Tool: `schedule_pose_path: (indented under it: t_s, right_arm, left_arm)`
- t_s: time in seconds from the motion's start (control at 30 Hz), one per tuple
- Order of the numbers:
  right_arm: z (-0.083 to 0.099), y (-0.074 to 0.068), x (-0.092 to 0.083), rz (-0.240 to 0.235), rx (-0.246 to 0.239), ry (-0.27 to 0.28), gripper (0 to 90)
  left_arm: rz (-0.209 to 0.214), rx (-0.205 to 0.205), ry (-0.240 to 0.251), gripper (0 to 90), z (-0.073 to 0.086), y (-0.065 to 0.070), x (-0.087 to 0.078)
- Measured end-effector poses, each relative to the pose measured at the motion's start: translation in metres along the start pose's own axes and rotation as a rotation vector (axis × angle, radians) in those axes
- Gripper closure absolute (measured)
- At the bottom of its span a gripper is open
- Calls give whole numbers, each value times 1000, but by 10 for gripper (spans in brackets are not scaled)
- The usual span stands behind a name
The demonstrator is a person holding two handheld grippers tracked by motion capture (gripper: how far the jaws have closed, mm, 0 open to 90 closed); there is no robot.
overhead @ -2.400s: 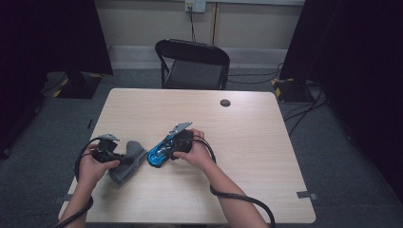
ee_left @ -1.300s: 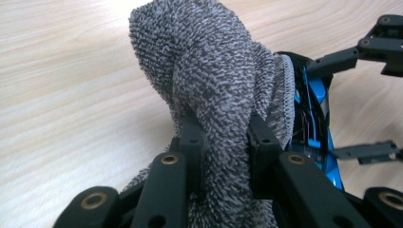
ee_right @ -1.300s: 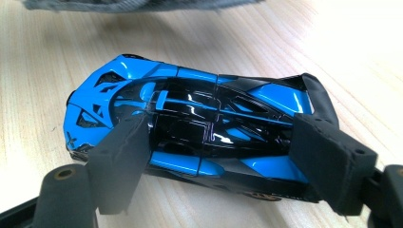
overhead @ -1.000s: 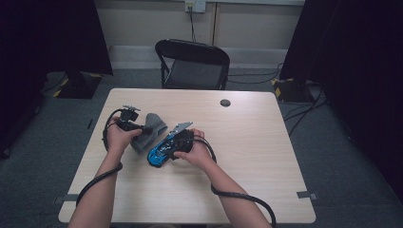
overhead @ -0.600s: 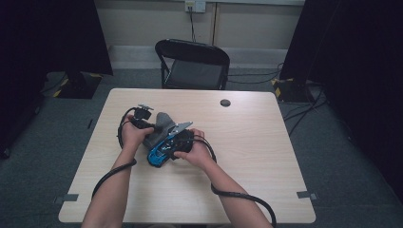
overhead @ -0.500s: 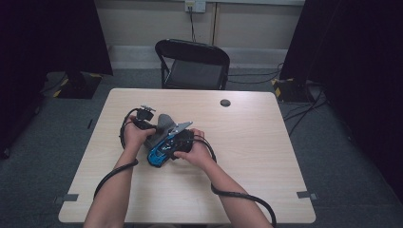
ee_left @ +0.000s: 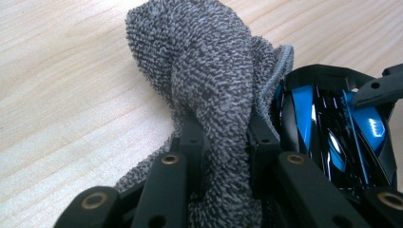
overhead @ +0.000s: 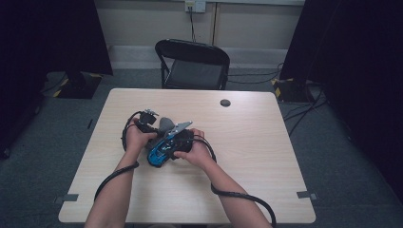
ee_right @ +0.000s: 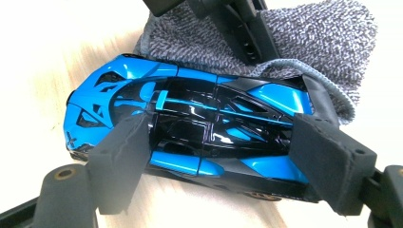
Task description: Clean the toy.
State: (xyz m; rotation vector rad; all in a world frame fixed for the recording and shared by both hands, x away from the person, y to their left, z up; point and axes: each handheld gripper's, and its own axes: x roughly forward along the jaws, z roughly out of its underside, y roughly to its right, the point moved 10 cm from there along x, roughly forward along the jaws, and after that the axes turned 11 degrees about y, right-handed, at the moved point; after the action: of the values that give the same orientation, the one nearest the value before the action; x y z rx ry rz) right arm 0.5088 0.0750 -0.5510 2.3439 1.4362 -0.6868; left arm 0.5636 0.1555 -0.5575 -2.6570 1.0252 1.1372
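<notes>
A blue and black toy car (ee_right: 199, 114) lies on the wooden table (overhead: 256, 156), roof toward the right gripper view. My right gripper (ee_right: 221, 156) is shut on the car, one pad at each end of its body. A grey terry cloth (ee_left: 214, 95) is bunched between the jaws of my left gripper (ee_left: 227, 142), which is shut on it. The cloth rests against the car's far side (ee_left: 332, 128). In the high view both hands meet left of the table's middle, with the cloth (overhead: 165, 124) just behind the car (overhead: 158, 153).
A small black round cap (overhead: 225, 102) lies near the table's far edge. A black folding chair (overhead: 192, 61) stands behind the table. Cables trail from both grippers across the near part of the table.
My left hand has carried the cloth from the table's left side over to the car and lowered it against the car. The right hand and the car have stayed put.
</notes>
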Motion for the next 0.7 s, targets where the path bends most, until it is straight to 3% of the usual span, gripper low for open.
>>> schedule_pose_path:
  t_s: [0.7]
  right_arm:
    - [0, 0, 0, -2, -2, -2, 210]
  left_arm:
    - [13, -4, -24, 734, 12, -2, -15]
